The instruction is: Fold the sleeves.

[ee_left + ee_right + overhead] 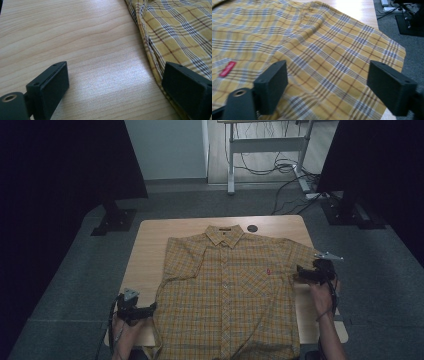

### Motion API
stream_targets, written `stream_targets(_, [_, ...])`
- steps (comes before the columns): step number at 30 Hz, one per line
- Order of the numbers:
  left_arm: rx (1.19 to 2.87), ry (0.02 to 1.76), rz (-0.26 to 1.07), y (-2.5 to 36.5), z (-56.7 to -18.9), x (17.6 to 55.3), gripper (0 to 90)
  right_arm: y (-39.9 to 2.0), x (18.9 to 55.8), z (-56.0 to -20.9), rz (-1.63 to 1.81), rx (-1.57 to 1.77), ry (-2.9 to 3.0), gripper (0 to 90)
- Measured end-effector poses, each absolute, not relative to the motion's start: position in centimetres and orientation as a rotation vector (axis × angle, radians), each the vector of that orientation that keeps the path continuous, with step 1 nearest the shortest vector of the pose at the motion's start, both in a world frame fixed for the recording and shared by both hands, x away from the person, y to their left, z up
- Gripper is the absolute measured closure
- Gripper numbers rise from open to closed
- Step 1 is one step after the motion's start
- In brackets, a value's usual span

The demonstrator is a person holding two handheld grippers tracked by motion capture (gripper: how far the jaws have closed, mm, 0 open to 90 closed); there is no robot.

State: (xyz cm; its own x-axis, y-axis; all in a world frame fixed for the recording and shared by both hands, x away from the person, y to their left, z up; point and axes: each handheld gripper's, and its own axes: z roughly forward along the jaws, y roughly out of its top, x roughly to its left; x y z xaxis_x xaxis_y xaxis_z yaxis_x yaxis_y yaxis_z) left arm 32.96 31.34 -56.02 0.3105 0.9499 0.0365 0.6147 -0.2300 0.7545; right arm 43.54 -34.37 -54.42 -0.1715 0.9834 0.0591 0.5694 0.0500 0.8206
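Lying flat and buttoned on the table (150,240), the shirt (227,290) awaits folding; your left tongs (150,309) flank its hem, your right tongs (298,274) its sleeve, both wide, empty.

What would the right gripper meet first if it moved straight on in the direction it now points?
Most likely the yellow plaid shirt. The right gripper has open jaws with nothing between them, aimed at the sleeve cloth lying flat on the table. How high it hovers above the cloth is unclear.
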Motion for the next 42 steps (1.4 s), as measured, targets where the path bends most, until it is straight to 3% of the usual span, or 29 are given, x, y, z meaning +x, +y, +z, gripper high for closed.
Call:
stream_targets(13, [1.941,1.386,0.675,31.3,-56.0,33.0,7.6,-35.3,45.8,-56.8,0.867,1.578,1.808,28.7])
stream_targets(16, [1.939,1.389,0.677,31.3,-56.0,33.0,7.4,-35.4,45.8,-56.8,0.915,1.597,1.811,42.2])
stream_targets(21, [1.939,1.391,0.677,31.2,-56.0,33.0,7.3,-34.5,45.7,-56.6,0.963,1.582,1.844,83.2])
stream_targets(22, [1.939,1.391,0.677,31.2,-56.0,33.0,7.3,-34.3,45.7,-56.6,0.979,1.588,1.847,86.6])
stream_targets(30, [1.939,1.391,0.677,31.2,-56.0,33.0,7.3,-33.8,45.3,-55.2,0.997,1.573,1.798,87.3])
stream_targets(42, [1.939,1.392,0.677,31.2,-56.0,33.0,7.3,-28.9,44.3,-51.0,1.034,1.326,1.866,86.5])
